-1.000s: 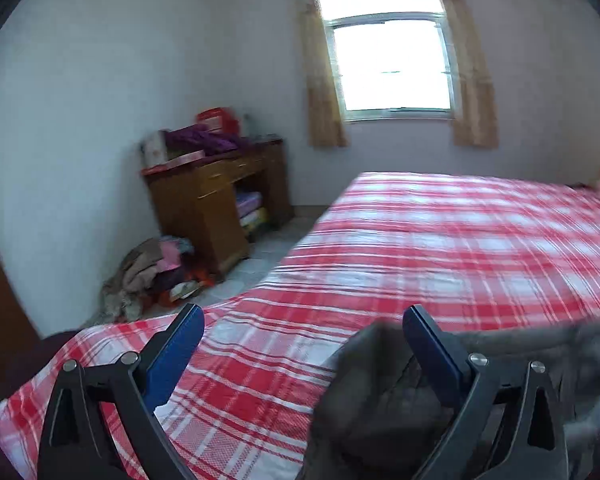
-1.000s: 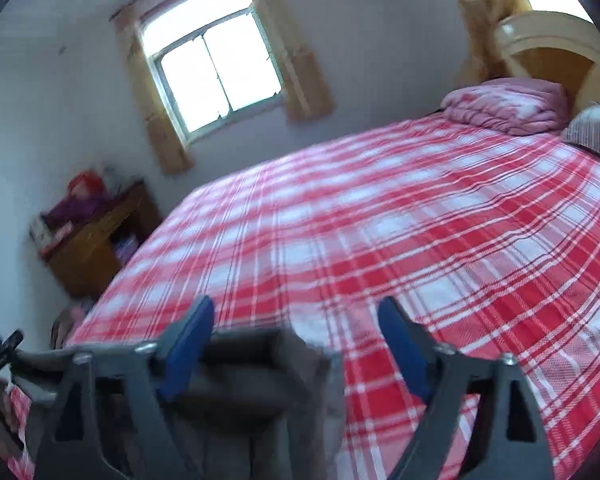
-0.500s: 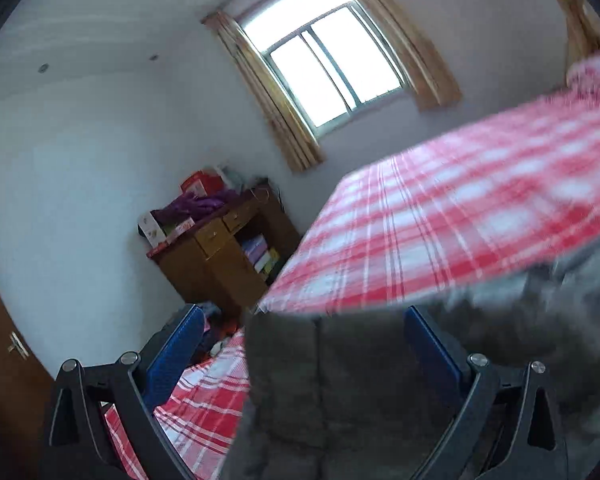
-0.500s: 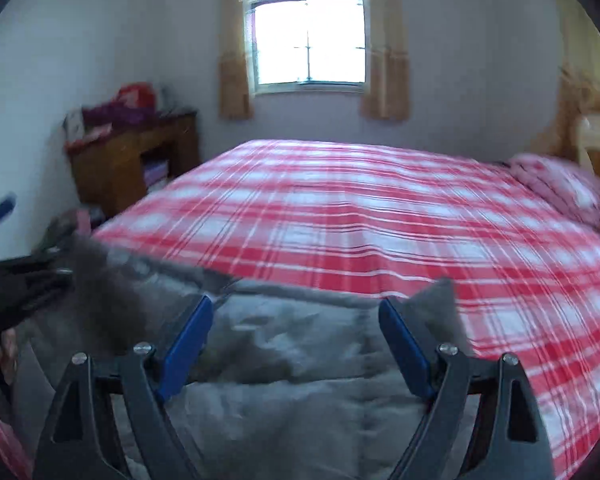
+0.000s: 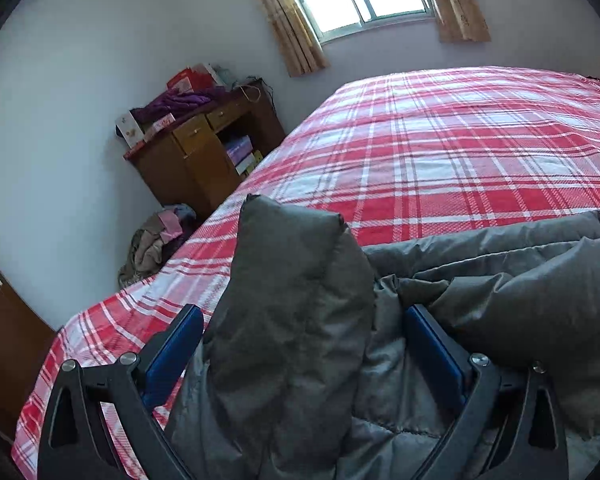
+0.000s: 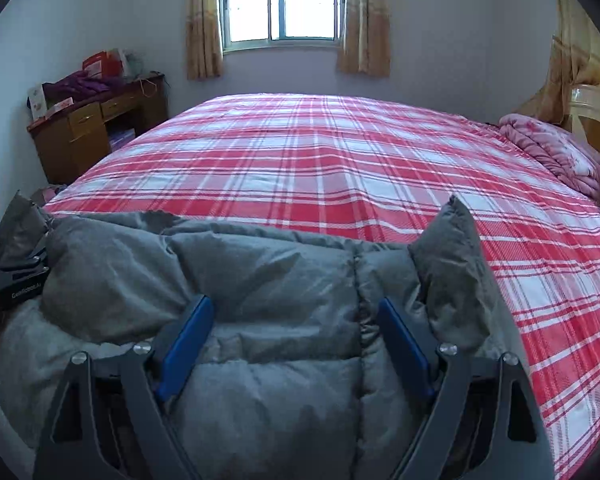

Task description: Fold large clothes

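A grey puffy jacket (image 5: 520, 280) lies bunched at the near edge of the bed with the red plaid sheet (image 5: 440, 140). My left gripper (image 5: 302, 312) stands wide, open over the jacket's left end. A stiff corner of the jacket (image 5: 292, 248) rises between its blue pads, and neither pad pinches it. In the right wrist view the jacket (image 6: 260, 260) spreads under and past both fingers of my right gripper (image 6: 295, 301), which is open too. Another corner (image 6: 452, 248) sticks up just right of its right finger. The left gripper (image 6: 16, 276) shows at the far left edge.
The plaid bed (image 6: 320, 160) stretches away to the window wall. A wooden desk (image 5: 196, 152) piled with things stands left of the bed, with a heap of clothes (image 5: 156, 240) on the floor by it. A folded pink quilt (image 6: 556, 152) lies by the headboard at right.
Both grippers have come down and forward over the grey jacket, which now fills the lower part of both views. Both cameras have rolled level. The jaws have kept the same width.
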### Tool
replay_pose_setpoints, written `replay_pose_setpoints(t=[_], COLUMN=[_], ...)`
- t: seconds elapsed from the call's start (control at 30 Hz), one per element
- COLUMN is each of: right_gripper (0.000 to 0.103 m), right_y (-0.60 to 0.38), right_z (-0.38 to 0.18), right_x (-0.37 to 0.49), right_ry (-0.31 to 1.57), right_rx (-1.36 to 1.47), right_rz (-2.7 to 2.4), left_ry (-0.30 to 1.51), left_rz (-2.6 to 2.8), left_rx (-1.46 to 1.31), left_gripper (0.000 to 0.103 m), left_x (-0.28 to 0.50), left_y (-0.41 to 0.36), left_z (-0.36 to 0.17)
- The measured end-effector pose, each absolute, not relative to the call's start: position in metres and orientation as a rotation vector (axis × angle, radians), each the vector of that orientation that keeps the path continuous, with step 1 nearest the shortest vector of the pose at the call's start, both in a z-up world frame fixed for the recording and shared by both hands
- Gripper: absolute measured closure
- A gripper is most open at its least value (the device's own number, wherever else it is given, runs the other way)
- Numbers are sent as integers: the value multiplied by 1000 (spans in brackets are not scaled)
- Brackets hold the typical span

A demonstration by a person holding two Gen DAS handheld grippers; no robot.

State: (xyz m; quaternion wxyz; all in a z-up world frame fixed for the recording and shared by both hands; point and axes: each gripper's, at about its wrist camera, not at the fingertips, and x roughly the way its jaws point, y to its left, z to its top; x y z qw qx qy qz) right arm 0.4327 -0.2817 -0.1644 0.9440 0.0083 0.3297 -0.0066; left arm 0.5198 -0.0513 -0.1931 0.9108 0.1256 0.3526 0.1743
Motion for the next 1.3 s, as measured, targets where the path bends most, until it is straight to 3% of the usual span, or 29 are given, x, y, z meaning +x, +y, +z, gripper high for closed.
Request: replay_pose_setpoints(t=[1.0, 1.13, 1.2, 1.3], right_gripper=[13, 14, 13, 4], right_y=[-283, -275, -266, -243], right_z=[-197, -180, -154, -132], right_x=[466, 456, 425, 381], right_ry=[872, 881, 786, 690], right_rx=[34, -53, -73, -65], right_rz=[-27, -65, -69, -40], left_ry=[850, 807, 736, 683], left_rz=[358, 309, 251, 186], left_rx=[263, 214, 181, 224], left_gripper=[1, 1, 1, 1], left_x=[536, 495, 459, 421], left_y=[-48, -46, -51, -77], left_z=[-202, -159, -141, -144])
